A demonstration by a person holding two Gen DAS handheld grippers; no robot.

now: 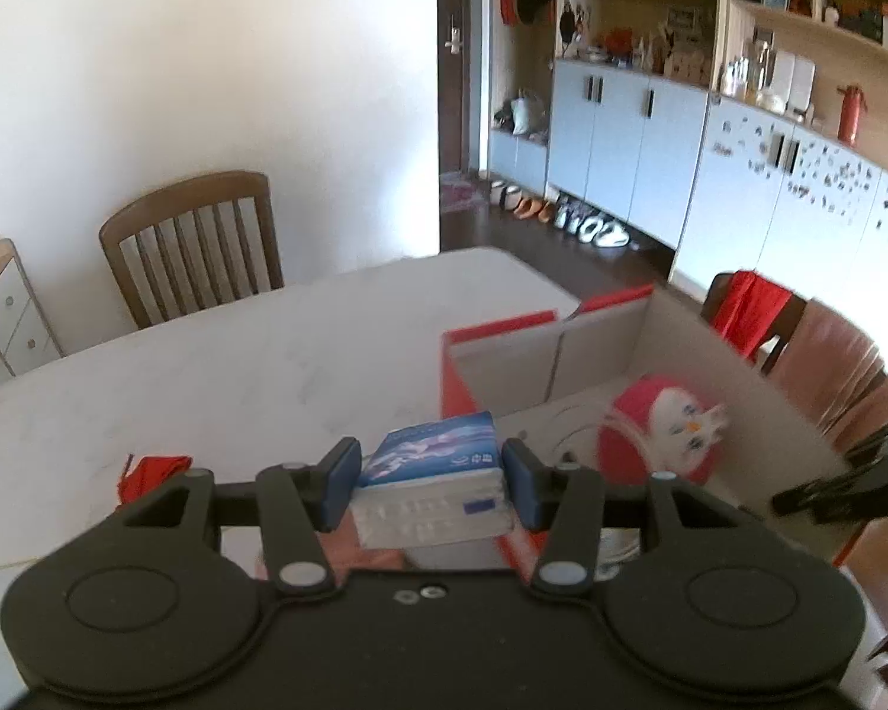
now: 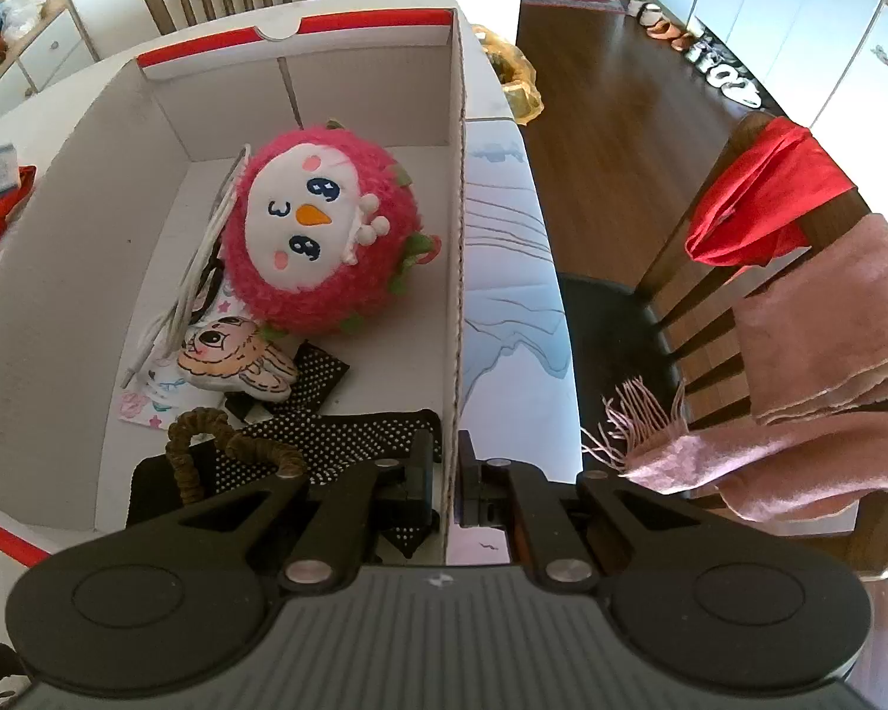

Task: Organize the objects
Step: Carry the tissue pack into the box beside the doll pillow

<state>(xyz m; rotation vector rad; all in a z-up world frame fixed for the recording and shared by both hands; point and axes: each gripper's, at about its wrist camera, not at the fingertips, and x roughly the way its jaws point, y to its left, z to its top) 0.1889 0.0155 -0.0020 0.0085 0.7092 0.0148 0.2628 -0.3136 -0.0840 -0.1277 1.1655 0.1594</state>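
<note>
- We see left tongs (image 1: 432, 482) clamping a soft blue-and-white rectangular tissue pack (image 1: 432, 473) above the white marble tabletop (image 1: 237, 367), beside the box.
- Right tongs (image 2: 444, 473) pinch the white cardboard box (image 2: 457, 236) wall.
- Fuzzy round pink plush (image 2: 319, 236) lies inside.

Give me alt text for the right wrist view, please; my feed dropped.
The right tongs are shut on the right-hand wall of an open cardboard box, one finger inside and one outside. Inside lie a round pink plush toy, a small cartoon-face pillow and black dotted fabric. A chair draped with red and pink cloths stands to the right.
</note>
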